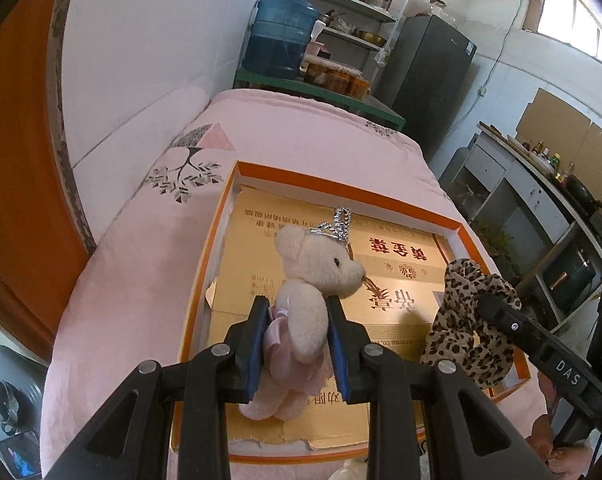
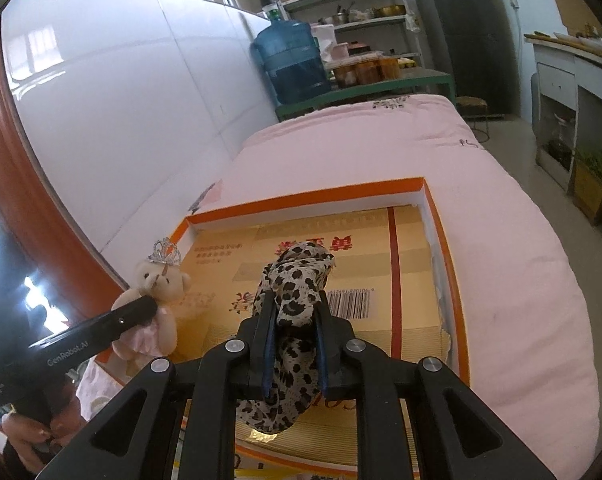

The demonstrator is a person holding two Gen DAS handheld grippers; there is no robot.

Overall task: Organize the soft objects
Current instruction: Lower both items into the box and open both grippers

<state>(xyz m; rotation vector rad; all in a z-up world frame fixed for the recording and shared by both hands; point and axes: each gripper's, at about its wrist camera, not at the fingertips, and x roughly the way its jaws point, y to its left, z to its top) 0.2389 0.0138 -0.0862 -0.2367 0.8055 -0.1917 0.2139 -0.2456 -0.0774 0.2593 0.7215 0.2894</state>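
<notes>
My left gripper (image 1: 297, 308) is shut on a small cream teddy bear (image 1: 309, 280) with a pink skirt and a silver tiara, held above an orange-rimmed box (image 1: 343, 178) lined with gold cardboard. The bear also shows in the right wrist view (image 2: 163, 280), over the box's left edge. My right gripper (image 2: 295, 300) is shut on a leopard-print cloth (image 2: 297, 280), held above the same box (image 2: 313, 196). The cloth shows in the left wrist view (image 1: 467, 316) at the box's right side, with the right gripper (image 1: 497, 312) clamped on it.
The box lies on a bed with a pink quilt (image 1: 301, 128). A white wall (image 1: 149, 60) runs along the left. Beyond the bed stand a blue water jug (image 1: 279, 36), a shelf rack (image 1: 357, 8) and a dark fridge (image 1: 429, 76). A counter (image 1: 533, 184) runs on the right.
</notes>
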